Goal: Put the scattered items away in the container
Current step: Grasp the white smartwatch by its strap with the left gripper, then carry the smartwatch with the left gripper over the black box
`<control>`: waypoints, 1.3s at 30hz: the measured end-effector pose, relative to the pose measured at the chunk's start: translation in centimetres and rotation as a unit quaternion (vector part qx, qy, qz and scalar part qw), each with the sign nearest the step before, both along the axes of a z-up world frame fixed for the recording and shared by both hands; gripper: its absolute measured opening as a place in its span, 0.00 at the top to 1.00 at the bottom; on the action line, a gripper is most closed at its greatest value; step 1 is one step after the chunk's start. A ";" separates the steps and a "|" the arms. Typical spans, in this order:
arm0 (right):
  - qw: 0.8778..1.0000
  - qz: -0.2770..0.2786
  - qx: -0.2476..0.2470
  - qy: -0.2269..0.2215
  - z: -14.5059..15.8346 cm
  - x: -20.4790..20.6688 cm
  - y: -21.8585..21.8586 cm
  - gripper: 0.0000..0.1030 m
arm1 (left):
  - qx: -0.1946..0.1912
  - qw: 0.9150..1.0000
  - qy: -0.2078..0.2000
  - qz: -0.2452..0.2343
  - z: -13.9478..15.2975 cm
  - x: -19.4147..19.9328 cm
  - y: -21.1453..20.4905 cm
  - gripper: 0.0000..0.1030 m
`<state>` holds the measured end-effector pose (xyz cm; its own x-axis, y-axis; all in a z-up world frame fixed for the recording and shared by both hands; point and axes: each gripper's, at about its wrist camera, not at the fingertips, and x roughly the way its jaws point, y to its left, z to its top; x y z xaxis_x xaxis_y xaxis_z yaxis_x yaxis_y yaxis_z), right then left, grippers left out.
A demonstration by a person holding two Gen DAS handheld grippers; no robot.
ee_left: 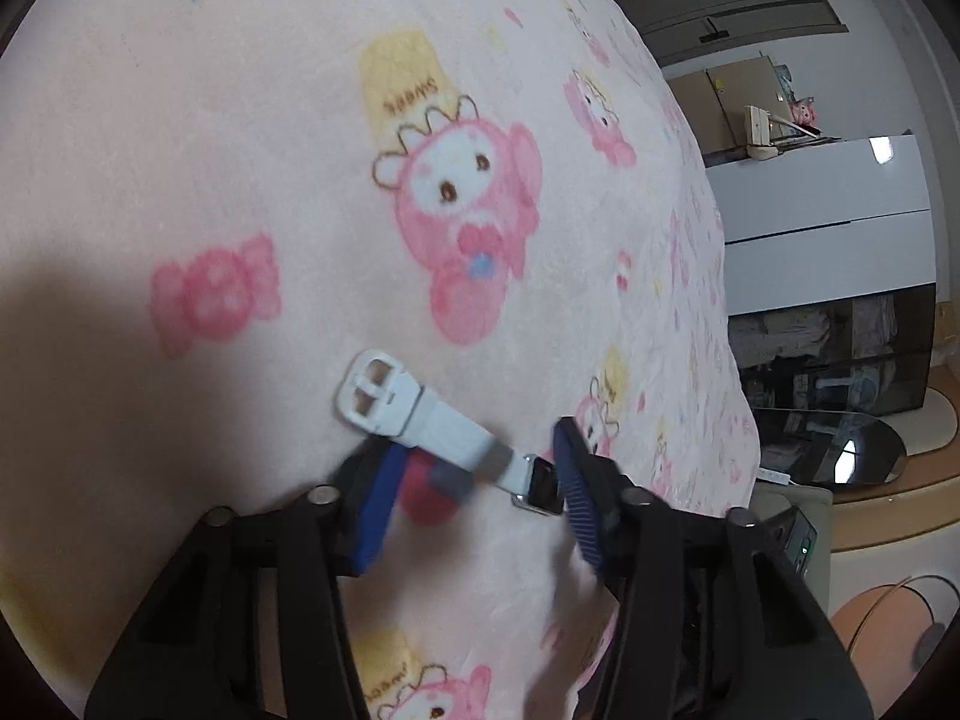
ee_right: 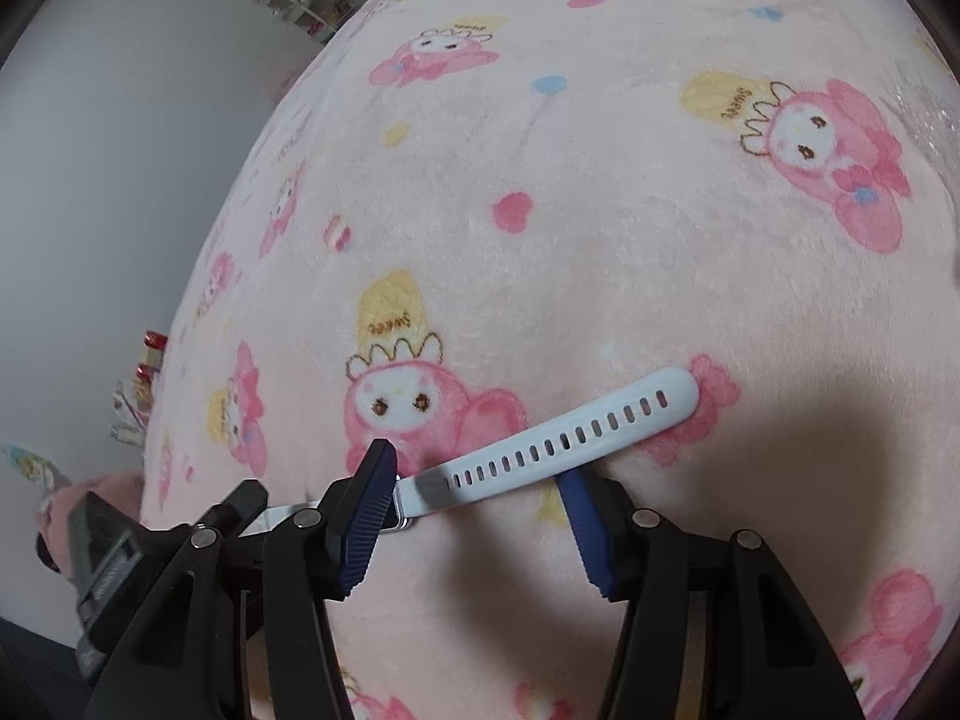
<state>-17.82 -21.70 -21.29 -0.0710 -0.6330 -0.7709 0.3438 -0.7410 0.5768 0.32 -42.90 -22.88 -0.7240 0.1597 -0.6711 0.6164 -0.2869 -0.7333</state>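
Note:
A white smartwatch lies on a pink cartoon-print blanket. In the left wrist view its buckle strap (ee_left: 420,417) runs up-left from the watch case (ee_left: 540,489), which sits against the right blue pad. My left gripper (ee_left: 474,480) is open, its jaws on either side of the strap. In the right wrist view the holed strap (ee_right: 558,435) runs up-right from the case end (ee_right: 402,507), passing between the jaws. My right gripper (ee_right: 480,498) is open around that strap. No container shows in either view.
The blanket (ee_left: 240,180) covers a bed that fills both views. Past its right edge in the left wrist view stand a white cabinet (ee_left: 828,222) and a dark mirror (ee_left: 840,444) on the floor. A grey wall (ee_right: 120,150) lies left in the right wrist view.

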 end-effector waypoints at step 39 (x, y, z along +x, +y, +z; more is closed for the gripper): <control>0.979 -0.116 0.014 0.169 17.7 9.2 33.2 0.98 | -0.162 0.926 0.115 -0.321 20.0 -4.0 32.7 0.95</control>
